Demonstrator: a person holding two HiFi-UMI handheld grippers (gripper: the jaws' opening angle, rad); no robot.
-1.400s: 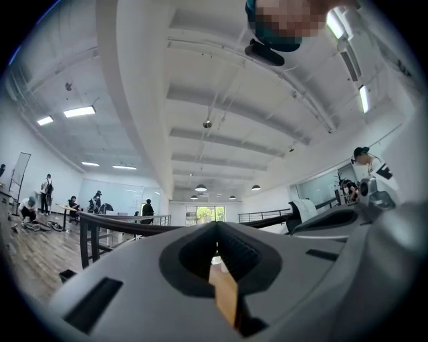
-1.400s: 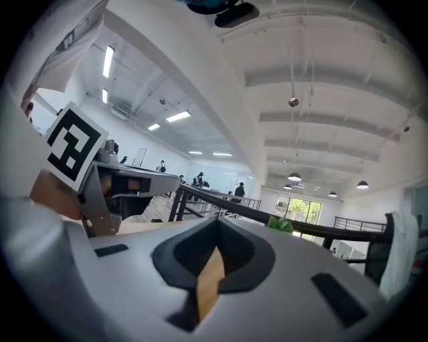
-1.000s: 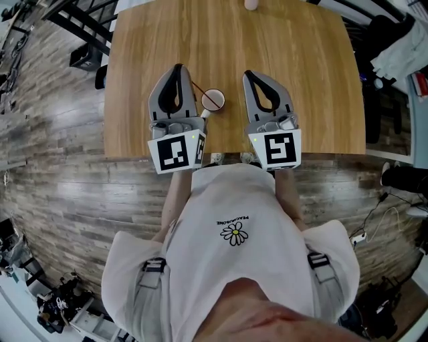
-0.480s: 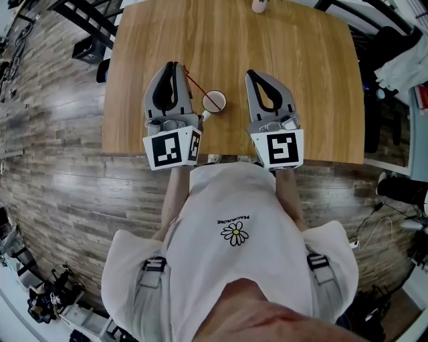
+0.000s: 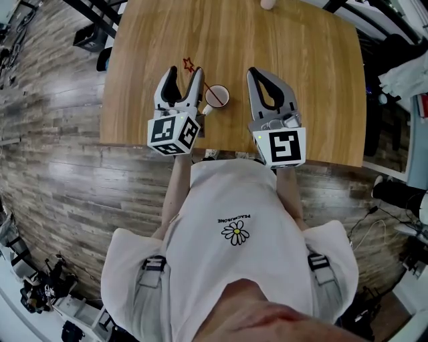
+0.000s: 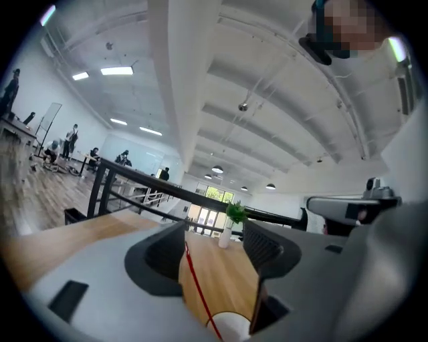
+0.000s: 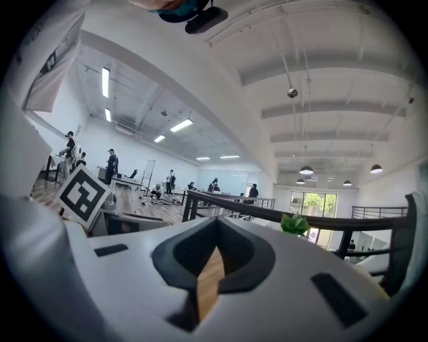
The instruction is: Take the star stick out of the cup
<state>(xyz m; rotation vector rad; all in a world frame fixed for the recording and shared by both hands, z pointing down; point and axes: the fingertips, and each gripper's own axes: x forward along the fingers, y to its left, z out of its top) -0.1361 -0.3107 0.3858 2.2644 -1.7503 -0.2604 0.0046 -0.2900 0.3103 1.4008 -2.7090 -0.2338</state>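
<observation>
A white cup (image 5: 217,97) stands on the wooden table (image 5: 301,40), just right of my left gripper (image 5: 182,73). The red star stick (image 5: 189,64) leans out of the cup, its star lying just past the left gripper's tips. In the left gripper view the thin red stick (image 6: 194,280) rises from the cup's rim (image 6: 227,328) and runs between the jaws of that gripper (image 6: 214,240). These jaws are opening and the pads do not press on the stick. My right gripper (image 5: 257,73) rests shut and empty to the right of the cup, its tips (image 7: 215,244) touching.
A small white vase with a green plant (image 6: 229,224) stands at the table's far edge (image 5: 267,3). The near table edge runs right behind both grippers. A dark railing (image 6: 134,187) and people at desks lie beyond the table.
The left gripper's jaws, closed around the stick before, now stand apart. The stick's star shows past the tips. The right gripper has stayed where it was.
</observation>
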